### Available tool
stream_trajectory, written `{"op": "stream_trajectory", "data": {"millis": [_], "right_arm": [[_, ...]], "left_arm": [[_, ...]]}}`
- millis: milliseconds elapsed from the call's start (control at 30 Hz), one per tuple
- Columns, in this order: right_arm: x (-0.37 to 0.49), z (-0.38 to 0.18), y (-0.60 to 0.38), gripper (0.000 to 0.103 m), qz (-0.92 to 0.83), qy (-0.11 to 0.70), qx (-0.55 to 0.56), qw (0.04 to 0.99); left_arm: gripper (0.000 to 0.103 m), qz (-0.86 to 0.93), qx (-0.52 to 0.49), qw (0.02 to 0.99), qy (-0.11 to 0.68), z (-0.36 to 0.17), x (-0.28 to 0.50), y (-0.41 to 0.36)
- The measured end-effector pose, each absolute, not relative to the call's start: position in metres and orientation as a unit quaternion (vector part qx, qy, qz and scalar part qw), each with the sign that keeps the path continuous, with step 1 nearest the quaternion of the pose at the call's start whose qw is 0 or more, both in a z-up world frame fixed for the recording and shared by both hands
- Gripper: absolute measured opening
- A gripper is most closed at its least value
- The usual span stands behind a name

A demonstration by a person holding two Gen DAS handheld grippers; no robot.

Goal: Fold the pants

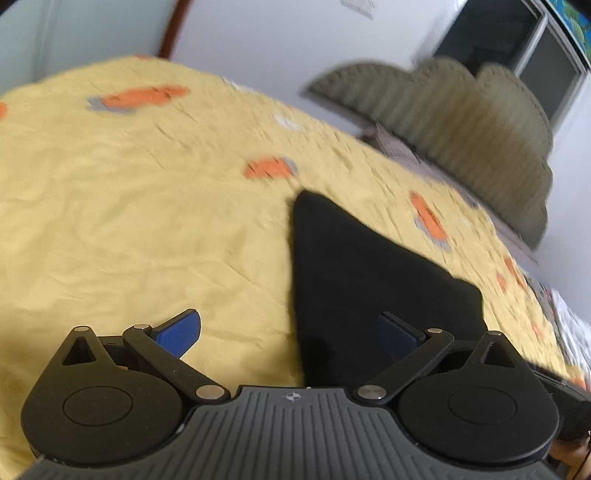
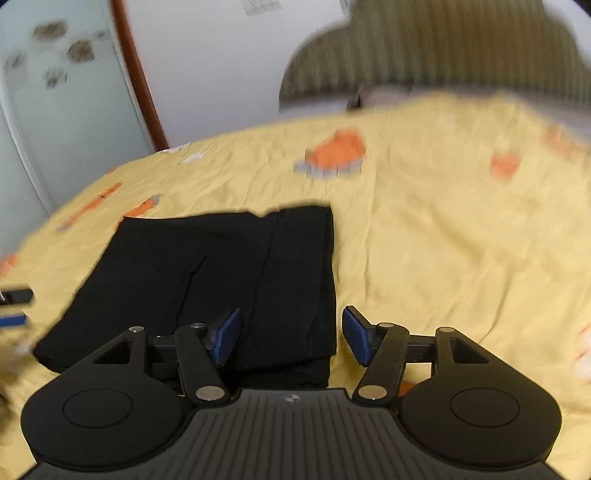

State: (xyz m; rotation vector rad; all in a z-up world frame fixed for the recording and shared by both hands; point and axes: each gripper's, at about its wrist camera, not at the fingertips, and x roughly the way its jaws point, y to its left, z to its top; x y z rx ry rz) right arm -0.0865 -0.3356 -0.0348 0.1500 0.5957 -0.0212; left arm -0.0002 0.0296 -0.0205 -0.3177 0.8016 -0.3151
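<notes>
Yellow bedspread (image 2: pixel 443 240) underneath. We see folded black pants (image 2: pixel 221 277), long axis near-to-far, directly under right gripper (image 2: pixel 291 334); left gripper (image 1: pixel 290 334) alongside. Both wide, empty.

Left hand-held gripper (image 1: pixel 290 334) and right hand-held gripper (image 2: pixel 291 334), matte black linkages, silver pivot screws, blue textured pads (image 1: pixel 181 334), ribbed grey bodies

The work surface is a bed covered by a yellow bedspread (image 1: pixel 129 206) printed with orange and grey motifs; the fabric is lightly wrinkled. An olive-green ribbed, scalloped headboard (image 1: pixel 461 122) stands at the far end against a white wall (image 1: pixel 258 33). A dark window (image 1: pixel 491 37) with a grey frame is set above it. A reddish-brown door frame (image 2: pixel 136 77) borders a pale frosted panel (image 2: pixel 62 92).
</notes>
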Motion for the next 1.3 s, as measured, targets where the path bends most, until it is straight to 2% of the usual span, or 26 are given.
{"op": "stream_trajectory", "data": {"millis": [167,400,467,567,733,800,867,1067,1167,1233,1300], "right_arm": [[-0.075,-0.038,-0.311,0.06,-0.016,0.296,0.032,0.955],[-0.069,-0.06,-0.37,0.067,0.015,0.334,0.198,0.921],[-0.071,-0.058,-0.365,0.067,0.032,0.343,0.184,0.921],[-0.074,-0.052,-0.351,0.066,0.02,0.353,0.126,0.927],[-0.11,-0.02,-0.306,0.068,-0.075,0.265,0.024,0.961],[-0.125,-0.015,-0.278,0.077,-0.041,0.242,0.019,0.969],[-0.135,-0.017,-0.255,0.082,-0.008,0.237,0.017,0.971],[-0.147,-0.029,-0.228,0.083,-0.024,0.264,0.007,0.964],[-0.148,-0.03,-0.234,0.084,-0.029,0.278,0.028,0.96],[-0.153,-0.03,-0.239,0.086,-0.034,0.279,0.041,0.959],[-0.155,-0.03,-0.242,0.093,-0.043,0.279,0.049,0.958]], "left_arm": [[0.102,-0.202,-0.093,0.876,0.427,-0.032,0.006,-0.008],[0.099,-0.199,-0.095,0.878,0.426,-0.041,0.01,-0.006],[0.092,-0.179,-0.056,0.89,0.415,-0.042,0.006,-0.012],[0.093,-0.137,-0.006,0.912,0.386,-0.041,-0.009,-0.016],[0.096,-0.12,0.018,0.926,0.357,-0.027,-0.032,-0.025],[0.098,-0.125,0.03,0.927,0.351,-0.025,-0.039,-0.035],[0.101,-0.128,0.041,0.928,0.346,-0.025,-0.049,-0.044],[0.101,-0.09,0.104,0.93,0.342,-0.035,-0.069,-0.069],[0.101,-0.086,0.093,0.932,0.34,-0.036,-0.077,-0.069],[0.101,-0.09,0.079,0.931,0.344,-0.037,-0.079,-0.067],[0.101,-0.09,0.074,0.93,0.349,-0.038,-0.081,-0.067]]}}
